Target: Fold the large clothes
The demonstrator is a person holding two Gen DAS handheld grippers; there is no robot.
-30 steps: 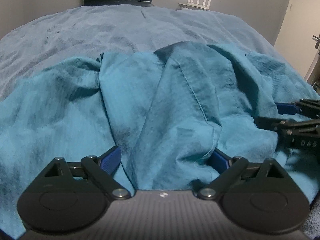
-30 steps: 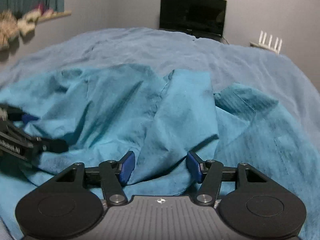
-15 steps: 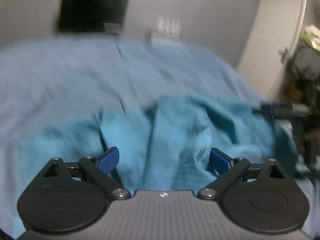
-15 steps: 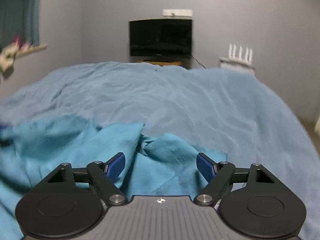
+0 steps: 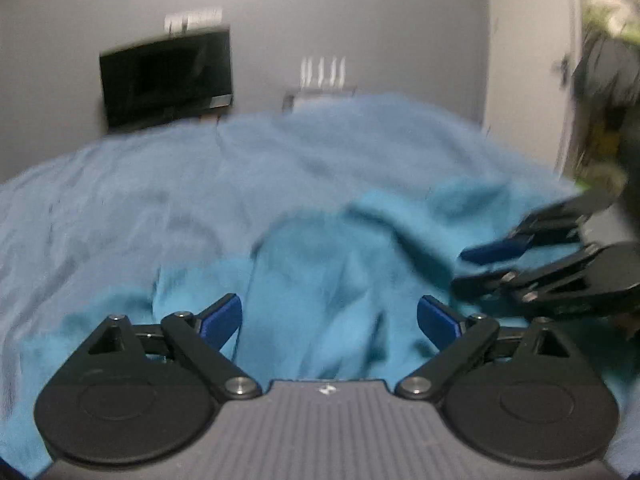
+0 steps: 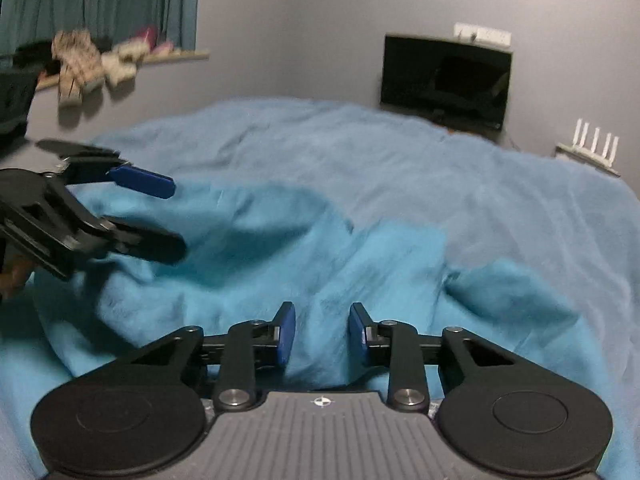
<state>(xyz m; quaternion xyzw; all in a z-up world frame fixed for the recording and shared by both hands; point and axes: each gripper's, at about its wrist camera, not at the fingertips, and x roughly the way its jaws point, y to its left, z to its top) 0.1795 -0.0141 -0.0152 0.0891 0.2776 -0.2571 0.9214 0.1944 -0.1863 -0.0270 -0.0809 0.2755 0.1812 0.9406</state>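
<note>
Teal cloth, the garment (image 6: 248,264), lies crumpled on the bed (image 6: 400,152), bunched in ridges on the near part of the cover, with a lobe off to the right in the right wrist view. Its long axis seems to run side to side across both grippers, though blur hides any hem or sleeve. The left gripper (image 5: 330,318) has its jaws spread wide with a fold of cloth rising between the pads, touching neither as far as I can tell. The right gripper (image 6: 322,334) has its jaws drawn much nearer together, a ridge of cloth standing in the gap; whether the pads pinch it I cannot tell. Both sit at the garment's near edge, the cloth lying straight ahead of them, so neither hand is clearly nearer. By my judgement the next grasp depends on finding an edge, not a mid-fold. Beyond the bed stand a screen (image 6: 446,80) and a router (image 6: 592,146) by the grey wall.
</note>
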